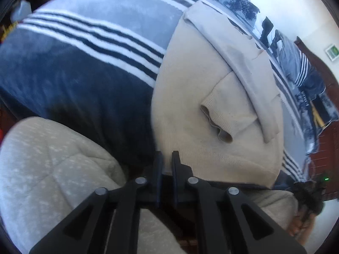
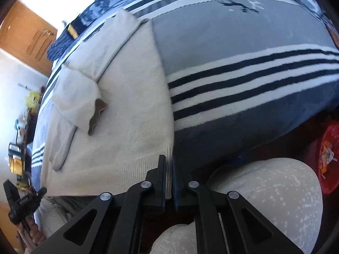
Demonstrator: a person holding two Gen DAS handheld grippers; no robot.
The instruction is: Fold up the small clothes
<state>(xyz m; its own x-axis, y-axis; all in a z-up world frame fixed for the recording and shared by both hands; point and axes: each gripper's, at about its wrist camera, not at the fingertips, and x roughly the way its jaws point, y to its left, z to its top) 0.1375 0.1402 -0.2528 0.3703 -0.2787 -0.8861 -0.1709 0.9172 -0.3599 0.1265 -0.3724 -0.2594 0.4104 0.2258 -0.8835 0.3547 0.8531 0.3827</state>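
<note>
The sweater (image 1: 211,110), spread on the striped blanket (image 1: 84,48) just ahead of both grippers, is pinched at its hem corners, the left gripper (image 1: 167,158) nearly shut and the right gripper (image 2: 168,163) slightly parted, probably so the hem can be lifted evenly for folding.
</note>
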